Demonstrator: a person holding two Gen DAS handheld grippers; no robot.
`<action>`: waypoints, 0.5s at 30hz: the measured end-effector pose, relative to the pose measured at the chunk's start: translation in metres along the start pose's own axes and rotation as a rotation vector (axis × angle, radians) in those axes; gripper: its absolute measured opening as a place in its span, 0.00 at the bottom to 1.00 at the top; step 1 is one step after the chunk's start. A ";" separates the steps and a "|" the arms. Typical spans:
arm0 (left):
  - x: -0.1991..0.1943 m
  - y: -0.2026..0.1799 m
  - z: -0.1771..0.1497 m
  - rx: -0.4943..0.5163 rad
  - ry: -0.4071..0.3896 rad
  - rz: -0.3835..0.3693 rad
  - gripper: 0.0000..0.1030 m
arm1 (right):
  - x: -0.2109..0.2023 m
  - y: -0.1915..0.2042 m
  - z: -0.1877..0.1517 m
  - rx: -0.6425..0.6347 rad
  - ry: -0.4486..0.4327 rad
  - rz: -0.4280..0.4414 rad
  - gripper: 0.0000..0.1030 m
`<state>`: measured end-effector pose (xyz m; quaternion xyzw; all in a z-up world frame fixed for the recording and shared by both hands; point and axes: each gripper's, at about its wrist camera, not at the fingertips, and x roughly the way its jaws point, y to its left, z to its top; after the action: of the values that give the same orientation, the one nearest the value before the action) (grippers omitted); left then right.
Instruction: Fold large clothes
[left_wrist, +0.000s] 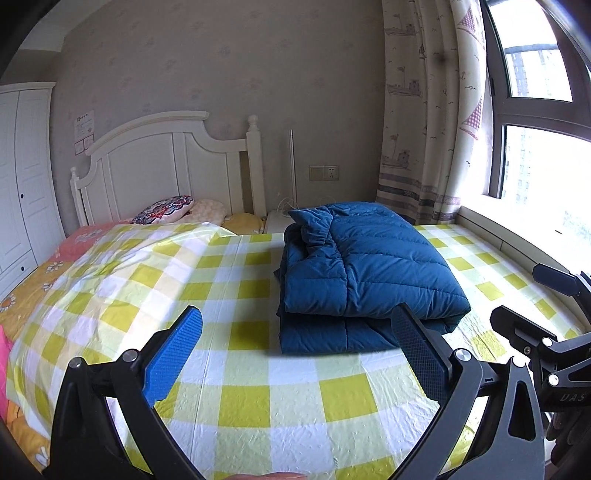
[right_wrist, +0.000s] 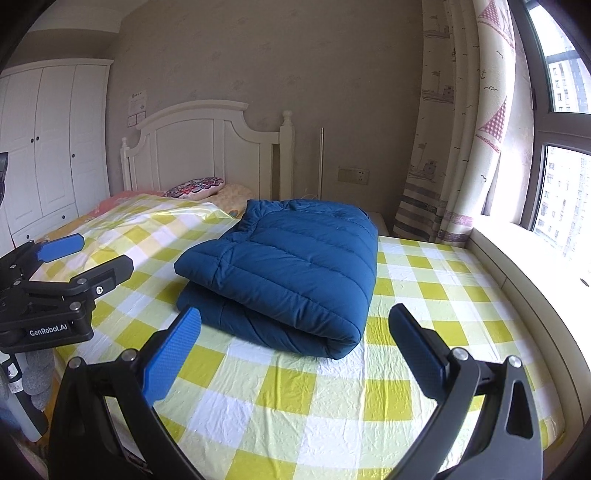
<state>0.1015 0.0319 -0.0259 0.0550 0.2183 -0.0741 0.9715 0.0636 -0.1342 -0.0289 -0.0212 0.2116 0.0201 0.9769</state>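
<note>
Jacket (left_wrist: 369, 273), blue and quilted, lies folded in a thick bundle on the bed (left_wrist: 258, 369), which is covered by a yellow-and-white checked sheet. In the left wrist view it sits toward the bed's window-side edge, ahead of the left claw (left_wrist: 299, 354), whose blue-padded fingers stand wide apart and hold nothing. The right-hand finger overlaps the jacket's near corner in the picture; whether they touch cannot be told. The right claw (left_wrist: 532, 299) shows at the right edge, also spread. Pillows (left_wrist: 166, 210) lie by the white headboard (left_wrist: 166, 158) at the far end.

In the right wrist view the jacket (right_wrist: 288, 266) rests across the middle of the bed (right_wrist: 332, 406), its rolled fold facing the camera. The right claw (right_wrist: 295, 350) hangs just before it, fingers open and empty, apart from the cloth. The left claw (right_wrist: 88, 254) is over the bed's left edge, parted too. A patterned curtain (right_wrist: 461, 129) hangs beside the window (right_wrist: 561, 166).
</note>
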 end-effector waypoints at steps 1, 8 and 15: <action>0.000 0.000 0.000 0.000 0.001 -0.001 0.96 | 0.000 0.000 0.000 0.000 0.001 0.001 0.98; 0.000 -0.001 -0.002 0.007 0.007 -0.003 0.95 | 0.002 0.000 -0.002 0.005 0.005 0.001 0.98; 0.000 -0.001 -0.003 0.007 0.008 -0.001 0.96 | 0.002 0.000 -0.002 0.002 0.004 0.001 0.98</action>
<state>0.1007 0.0315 -0.0287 0.0589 0.2220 -0.0750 0.9704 0.0647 -0.1338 -0.0315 -0.0202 0.2137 0.0202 0.9765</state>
